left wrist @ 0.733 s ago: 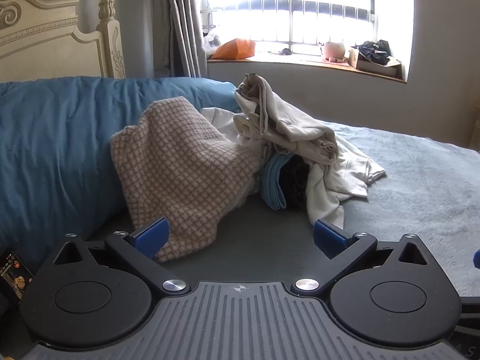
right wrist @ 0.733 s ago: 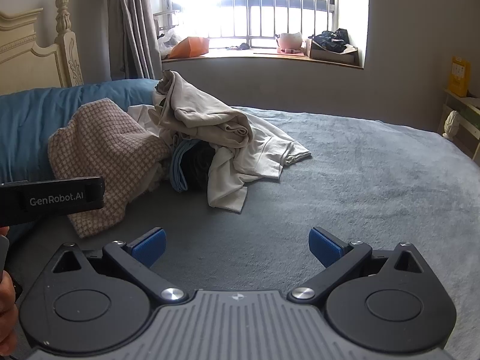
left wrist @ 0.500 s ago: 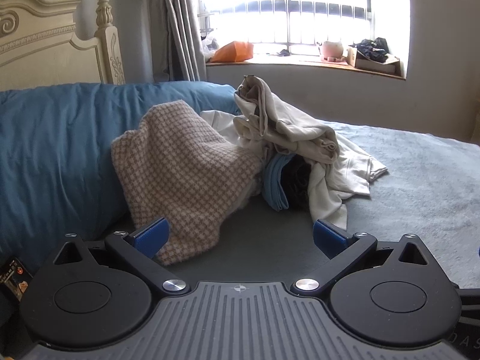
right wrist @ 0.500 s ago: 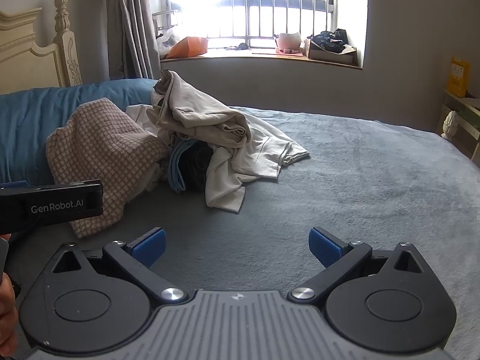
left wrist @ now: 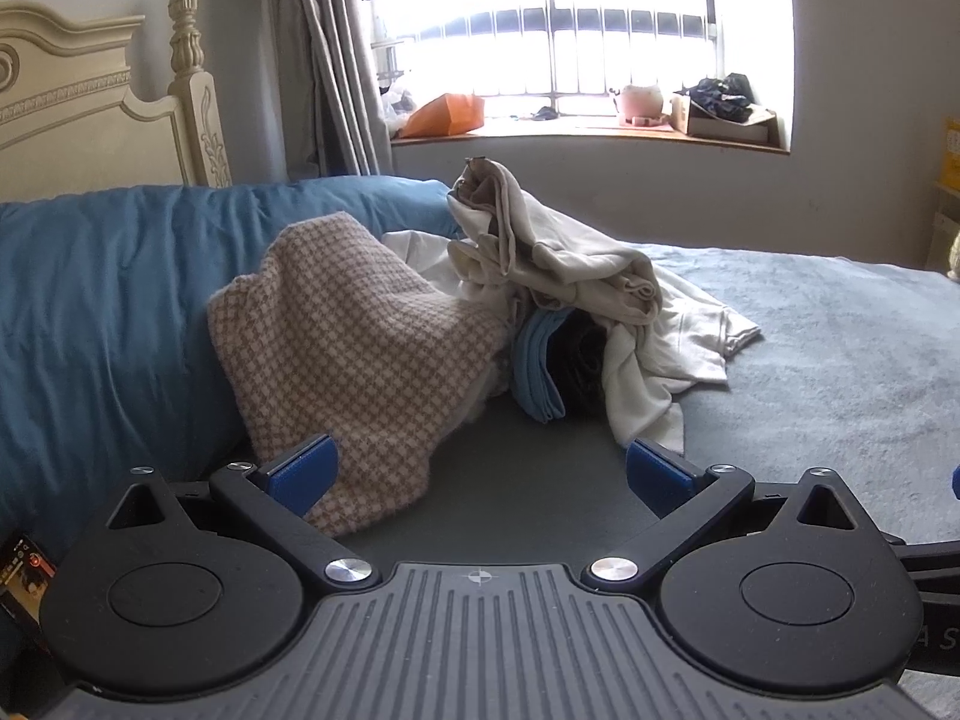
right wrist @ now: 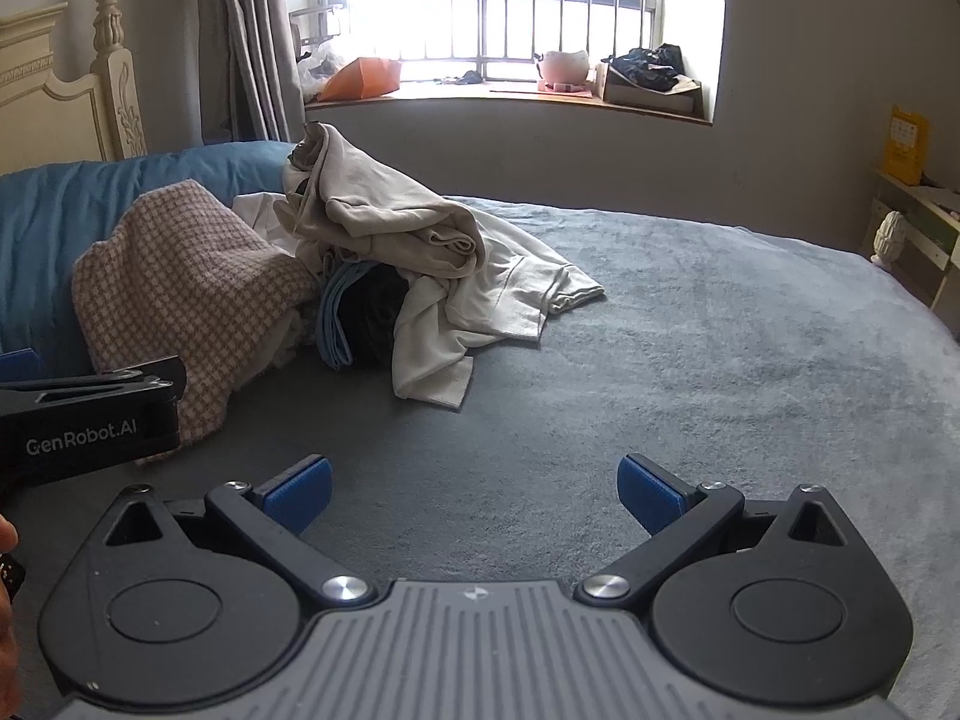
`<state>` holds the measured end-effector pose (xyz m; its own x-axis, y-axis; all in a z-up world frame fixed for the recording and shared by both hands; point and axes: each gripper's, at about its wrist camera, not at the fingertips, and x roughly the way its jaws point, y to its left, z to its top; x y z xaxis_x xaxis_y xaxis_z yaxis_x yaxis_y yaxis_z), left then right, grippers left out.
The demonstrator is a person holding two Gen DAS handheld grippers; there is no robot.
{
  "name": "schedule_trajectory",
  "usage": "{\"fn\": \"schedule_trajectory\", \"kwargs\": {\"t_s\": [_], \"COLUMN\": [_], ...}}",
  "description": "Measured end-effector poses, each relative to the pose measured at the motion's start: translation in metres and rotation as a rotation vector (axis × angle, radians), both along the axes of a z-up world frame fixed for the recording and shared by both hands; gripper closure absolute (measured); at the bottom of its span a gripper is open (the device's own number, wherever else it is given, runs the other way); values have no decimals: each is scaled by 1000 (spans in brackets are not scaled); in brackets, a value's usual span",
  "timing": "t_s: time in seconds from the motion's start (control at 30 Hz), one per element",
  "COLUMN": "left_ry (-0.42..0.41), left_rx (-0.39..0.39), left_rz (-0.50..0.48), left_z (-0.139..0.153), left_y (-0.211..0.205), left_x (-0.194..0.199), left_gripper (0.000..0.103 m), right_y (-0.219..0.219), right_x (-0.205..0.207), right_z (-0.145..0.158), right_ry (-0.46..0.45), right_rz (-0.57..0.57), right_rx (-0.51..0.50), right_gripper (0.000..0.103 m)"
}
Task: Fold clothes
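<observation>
On the grey bed cover, toward the head end beside the blue duvet: an unfolded heap of clothes. Pink-and-white checked knit at the heap's left, draped down against the duvet, its lower hem just ahead of the left gripper's left blue pad. Beige garment piled on top, peaked upward; white top spilling out below it to the right, one sleeve lying flat on the cover. Folded light-blue fabric and something dark tucked under the beige and white layers, touching the checked knit's side. Left gripper spread wide, nothing between the pads, apart from the white top's hanging end. Right gripper likewise spread wide and empty, over bare cover, well short of the heap; left gripper's black body showing at the left edge of the right wrist view. Cream headboard behind the duvet, barred window and cluttered sill beyond the far edge of the bed
</observation>
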<state>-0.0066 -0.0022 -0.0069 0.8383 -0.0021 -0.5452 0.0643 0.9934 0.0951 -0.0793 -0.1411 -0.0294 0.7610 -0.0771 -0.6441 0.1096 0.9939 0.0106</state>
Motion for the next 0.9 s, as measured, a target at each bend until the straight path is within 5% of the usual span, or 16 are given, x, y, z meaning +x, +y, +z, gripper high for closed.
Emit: {"fn": "schedule_trajectory", "kwargs": {"t_s": [0.9], "left_ry": [24], "left_rx": [-6], "left_rz": [14], "left_z": [-1], "left_y": [2], "left_x": [4], "left_gripper": [0], "right_y": [2], "right_x": [2], "right_z": [-2], "right_ry": [13], "right_rz": [-4], "right_rx": [-6], "right_gripper": [0]}}
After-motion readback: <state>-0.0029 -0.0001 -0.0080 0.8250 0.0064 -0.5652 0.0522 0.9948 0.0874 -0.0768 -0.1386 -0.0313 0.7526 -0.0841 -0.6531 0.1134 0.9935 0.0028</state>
